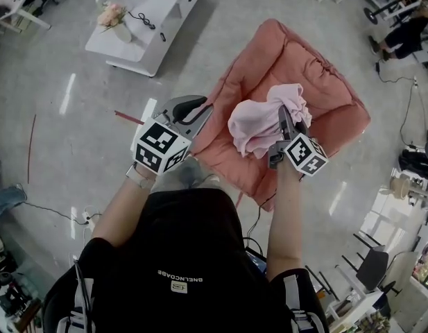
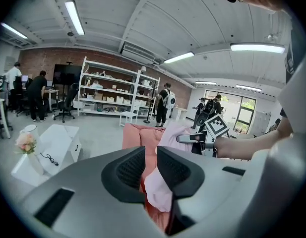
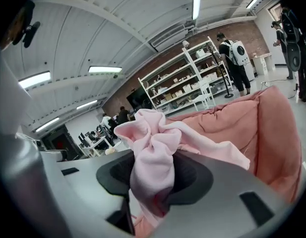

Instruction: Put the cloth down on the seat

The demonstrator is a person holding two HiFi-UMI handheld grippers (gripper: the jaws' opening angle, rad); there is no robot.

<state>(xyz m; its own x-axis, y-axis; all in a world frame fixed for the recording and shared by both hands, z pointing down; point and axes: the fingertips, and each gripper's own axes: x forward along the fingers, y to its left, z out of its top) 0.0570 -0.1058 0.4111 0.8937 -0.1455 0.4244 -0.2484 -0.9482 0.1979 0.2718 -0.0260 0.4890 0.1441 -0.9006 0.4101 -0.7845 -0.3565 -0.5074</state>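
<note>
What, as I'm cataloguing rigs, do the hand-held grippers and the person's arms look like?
The left hand-held gripper and right hand-held gripper have grey moulded bodies and black ribbed pads; each carries a cube of black-and-white square markers. The person wears a black short-sleeved T-shirt, leaving forearms bare.

The cloth (image 1: 259,123) was a soft fabric of pale pink, matt and much wrinkled. The seat (image 1: 318,75) was covered in a salmon-pink textile, padded and quilted, also matt. The left tongs (image 2: 150,170) and the right tongs (image 3: 153,177) looked like smooth grey plastic with a dull finish; their inner pads (image 2: 129,168) were black and finely ribbed. The floor (image 1: 61,116) was smooth, grey and slightly glossy, with reflections of light.
</note>
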